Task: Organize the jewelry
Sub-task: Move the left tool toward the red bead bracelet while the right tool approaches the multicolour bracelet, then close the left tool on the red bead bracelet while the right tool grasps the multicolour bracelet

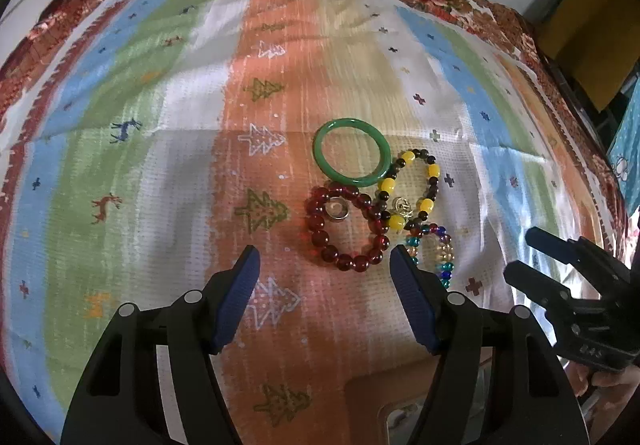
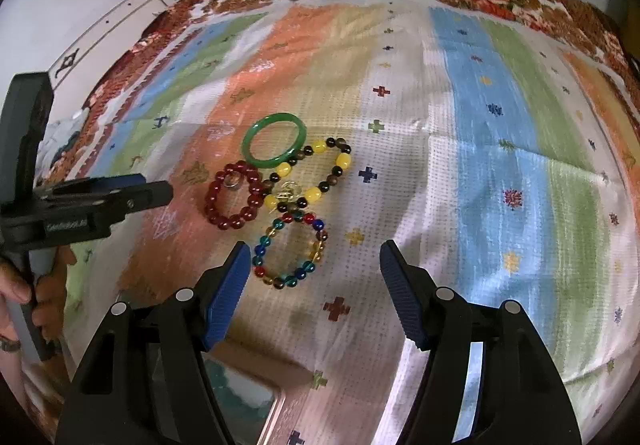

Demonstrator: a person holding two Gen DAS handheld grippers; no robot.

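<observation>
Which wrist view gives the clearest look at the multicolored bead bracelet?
The right wrist view: the whole loop of the multicolored bead bracelet lies unobstructed just ahead of the open jaws. In the left wrist view the multicolored bead bracelet sits farther to the side, foreshortened, and one blue pad of the left gripper hides part of its near edge.

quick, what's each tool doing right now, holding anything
Left tool: open, holding nothing, above the dark red bead bracelet.
Right tool: open, holding nothing, above the multicolour bead bracelet.

Ahead of my matt black plastic jaws with ribbed blue pads [image 1: 236, 297] lie a glossy smooth green bangle [image 1: 352, 153], shiny glassy dark-red beads [image 1: 346, 229] around a small metal ring [image 1: 336, 211], on coarse woven striped cloth [image 1: 160, 165].
</observation>
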